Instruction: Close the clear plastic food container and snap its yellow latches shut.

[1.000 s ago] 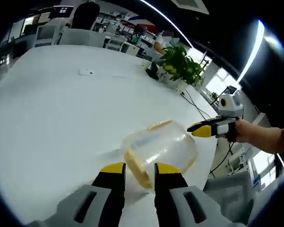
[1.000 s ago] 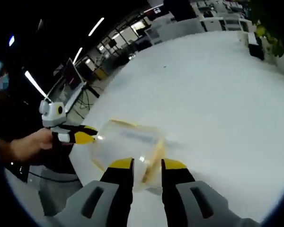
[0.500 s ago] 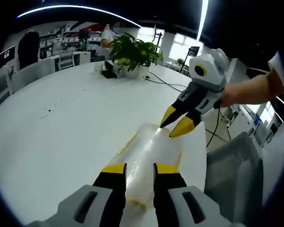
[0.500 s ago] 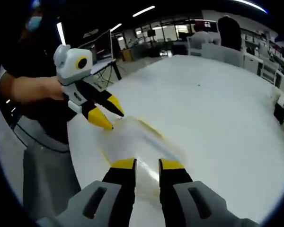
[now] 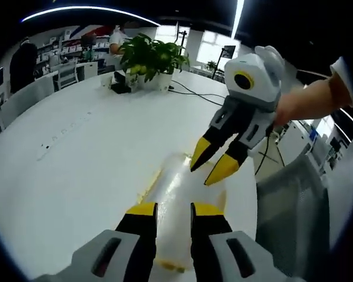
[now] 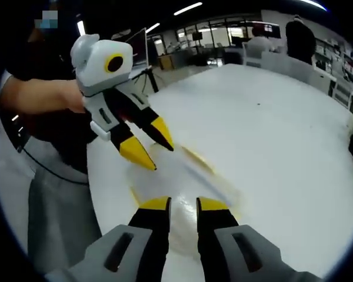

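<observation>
Jaws of both the left gripper [image 5: 169,207] and right gripper [image 6: 182,201] stand slightly spread, empty, over the clear container [image 5: 179,197] near the white table's [image 5: 76,153] edge. Latching seems underway; next, press a yellow latch [image 6: 198,158].

In the left gripper view, the left gripper [image 5: 173,209] rises from 6 o'clock, jaws narrowly parted. The right gripper [image 5: 213,162] enters from 2 o'clock, held by a hand [image 5: 303,106], jaws parted. In the right gripper view, the left gripper enters from 10 o'clock.
</observation>
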{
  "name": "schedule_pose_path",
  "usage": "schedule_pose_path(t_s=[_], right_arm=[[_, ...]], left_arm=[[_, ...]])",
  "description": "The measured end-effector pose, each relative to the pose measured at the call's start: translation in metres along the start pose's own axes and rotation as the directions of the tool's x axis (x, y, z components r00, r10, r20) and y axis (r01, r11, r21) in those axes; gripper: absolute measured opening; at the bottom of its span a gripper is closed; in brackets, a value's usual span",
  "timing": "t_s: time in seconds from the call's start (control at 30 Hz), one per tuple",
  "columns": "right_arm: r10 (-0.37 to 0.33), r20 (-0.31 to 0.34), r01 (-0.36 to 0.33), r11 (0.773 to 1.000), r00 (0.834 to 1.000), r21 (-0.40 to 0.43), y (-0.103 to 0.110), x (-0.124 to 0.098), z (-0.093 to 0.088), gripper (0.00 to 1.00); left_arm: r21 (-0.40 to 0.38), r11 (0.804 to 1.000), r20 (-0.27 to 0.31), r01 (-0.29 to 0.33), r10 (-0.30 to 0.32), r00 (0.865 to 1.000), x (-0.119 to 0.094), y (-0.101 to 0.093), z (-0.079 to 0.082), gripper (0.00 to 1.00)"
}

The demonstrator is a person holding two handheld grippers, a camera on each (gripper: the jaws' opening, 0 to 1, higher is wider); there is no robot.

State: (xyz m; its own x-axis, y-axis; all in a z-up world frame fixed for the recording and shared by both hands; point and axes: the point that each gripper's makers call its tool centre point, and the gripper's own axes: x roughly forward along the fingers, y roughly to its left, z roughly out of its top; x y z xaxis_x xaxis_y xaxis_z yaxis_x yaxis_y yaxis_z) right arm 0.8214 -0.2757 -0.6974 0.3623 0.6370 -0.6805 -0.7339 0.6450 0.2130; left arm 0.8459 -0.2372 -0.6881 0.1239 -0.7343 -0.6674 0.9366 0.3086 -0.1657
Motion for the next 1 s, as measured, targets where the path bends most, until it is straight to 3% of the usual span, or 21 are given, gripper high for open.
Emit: schedule_pose_path(t_s=[0.17, 0.5, 0.63, 0.87, 1.0], right_arm=[[0.013, -0.035, -0.015, 0.997, 0.999, -0.079, 0.007, 0.004, -0.002, 0.14], [0.059, -0.064, -0.067, 0.988, 0.996, -0.141, 0.020, 0.009, -0.006, 0.17], [0.082, -0.075, -0.094, 0.978, 0.994, -0.184, 0.028, 0.008, -0.008, 0.19], [0.061, -0.109, -0.099, 0.915, 0.992, -0.390, 0.043, 0.010, -0.014, 0.25], [0.009, -0.112, -0.067, 0.851, 0.994, -0.522, 0.045, 0.014, -0.017, 0.26]], left_arm=[[0.070, 0.998, -0.024, 0.002, 0.000, 1.000, 0.007, 0.000, 0.004, 0.16], [0.126, 0.992, -0.053, 0.017, -0.010, 0.999, 0.017, 0.005, 0.015, 0.21], [0.153, 0.988, -0.091, 0.031, -0.017, 0.996, 0.018, 0.011, 0.015, 0.24], [0.187, 0.981, -0.133, 0.048, -0.024, 0.991, 0.022, 0.019, 0.017, 0.30], [0.209, 0.974, -0.177, 0.088, -0.050, 0.983, 0.027, 0.018, 0.014, 0.31]])
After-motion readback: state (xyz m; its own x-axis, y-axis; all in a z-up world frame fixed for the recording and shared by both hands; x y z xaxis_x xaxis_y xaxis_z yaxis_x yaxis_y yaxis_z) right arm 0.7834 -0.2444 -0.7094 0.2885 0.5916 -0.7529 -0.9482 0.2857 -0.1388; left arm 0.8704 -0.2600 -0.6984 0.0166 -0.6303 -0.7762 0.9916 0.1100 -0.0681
